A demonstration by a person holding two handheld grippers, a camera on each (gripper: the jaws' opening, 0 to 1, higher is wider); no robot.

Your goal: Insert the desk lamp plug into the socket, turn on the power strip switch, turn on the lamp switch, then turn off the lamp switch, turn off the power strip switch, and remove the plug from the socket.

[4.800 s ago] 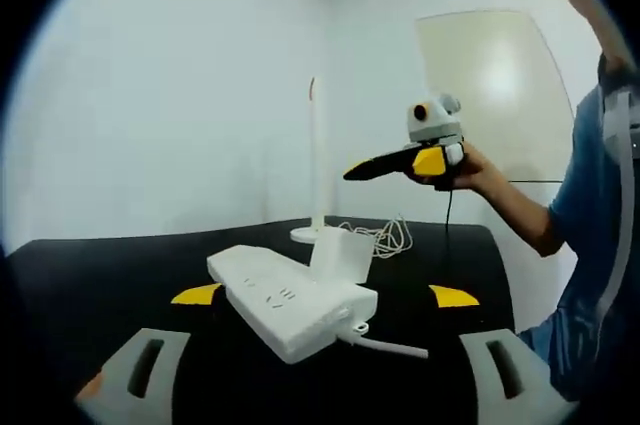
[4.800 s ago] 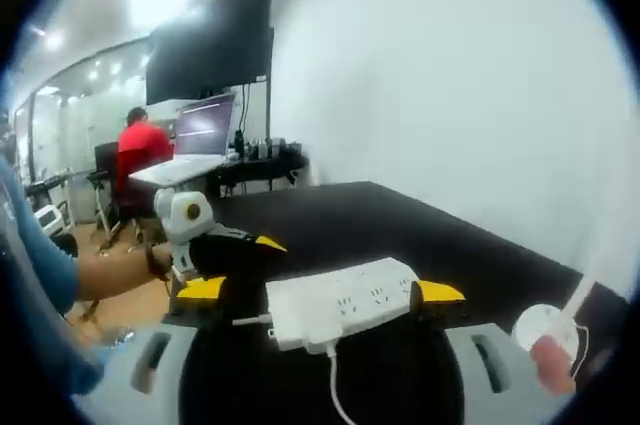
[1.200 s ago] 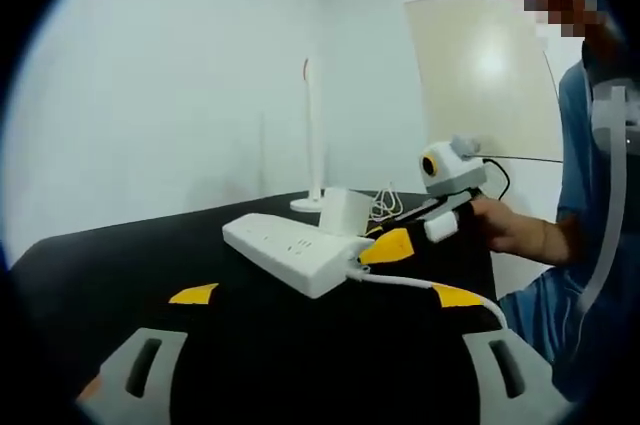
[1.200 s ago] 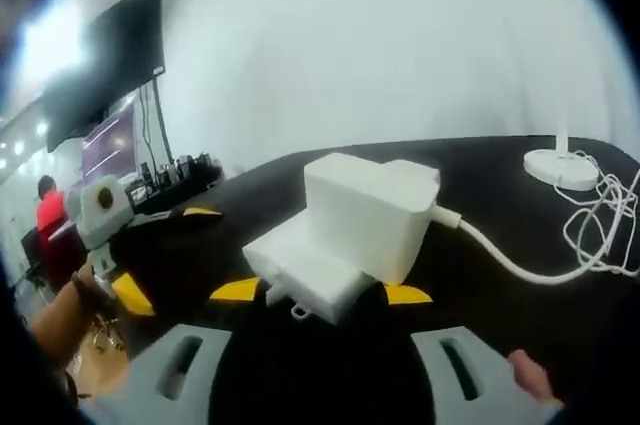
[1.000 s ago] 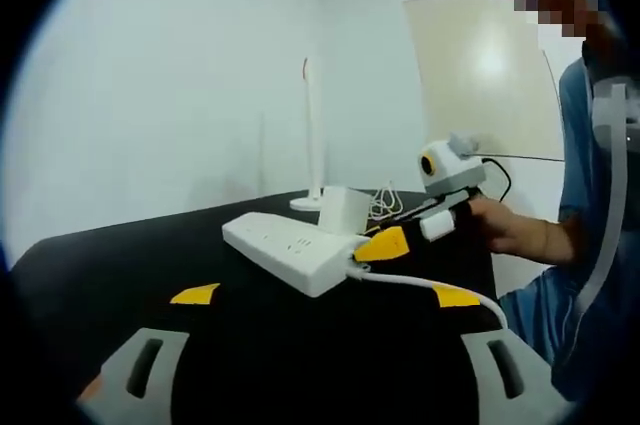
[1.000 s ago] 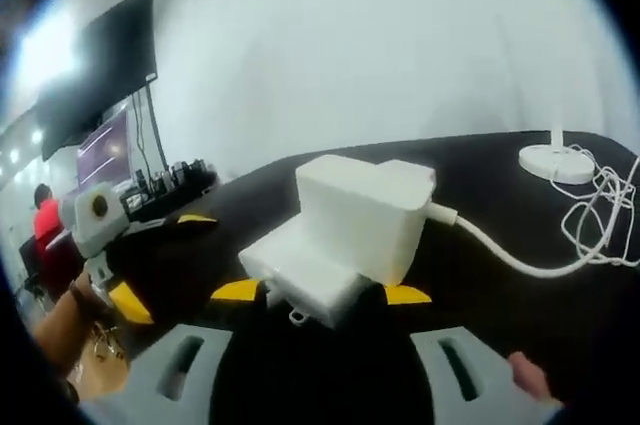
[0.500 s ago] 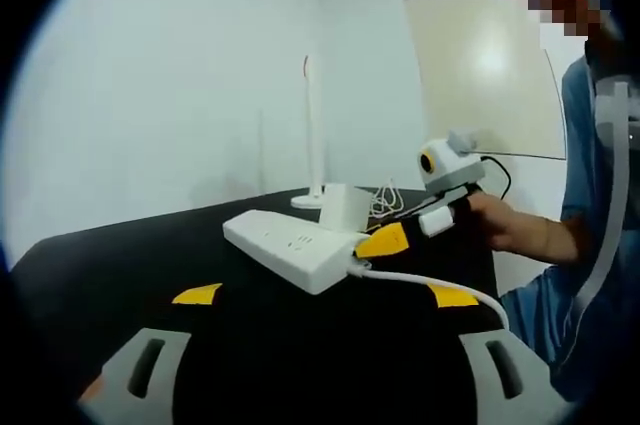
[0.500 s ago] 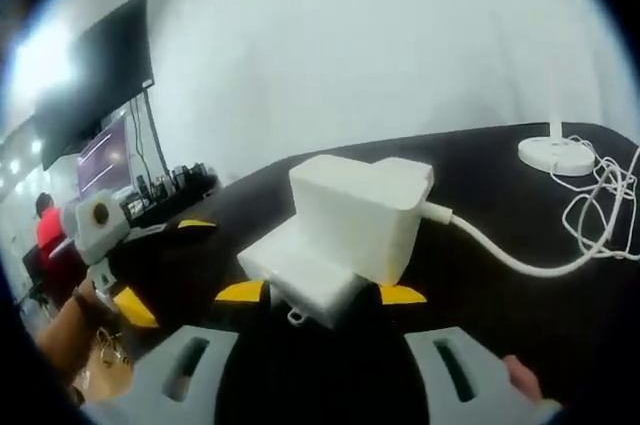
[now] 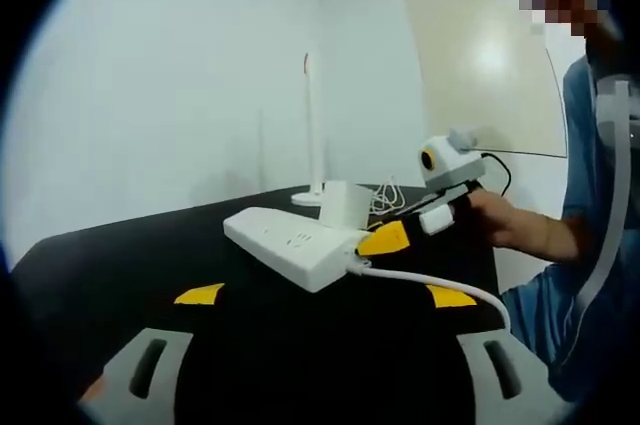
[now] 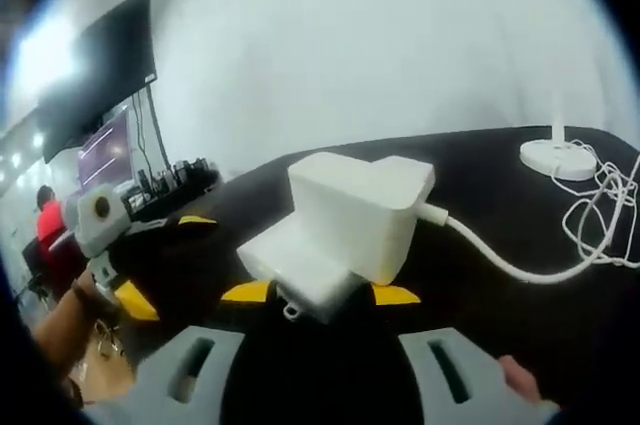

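Broadly, a matte black tabletop (image 9: 120, 255) carries a long white plastic power strip (image 9: 295, 245), its boxy white plug adapter (image 10: 355, 215) seated at one end, smooth and square-edged. Behind stands a slim white desk lamp (image 9: 311, 135) beside a loose coil of white cord (image 10: 600, 215). Left tongs (image 9: 318, 297) hover spread apart; right tongs (image 10: 310, 295) straddle the adapter, jaws apart, yellow tips flanking it.

A white power strip (image 9: 295, 243) lies flat on the black tabletop (image 9: 120, 265), with the desk lamp's blocky white plug (image 10: 358, 212) seated upright at one end. The plug's cord (image 10: 500, 263) trails to loose coils beside the unlit lamp's round base (image 10: 558, 159) and slim upright stem (image 9: 311, 120).
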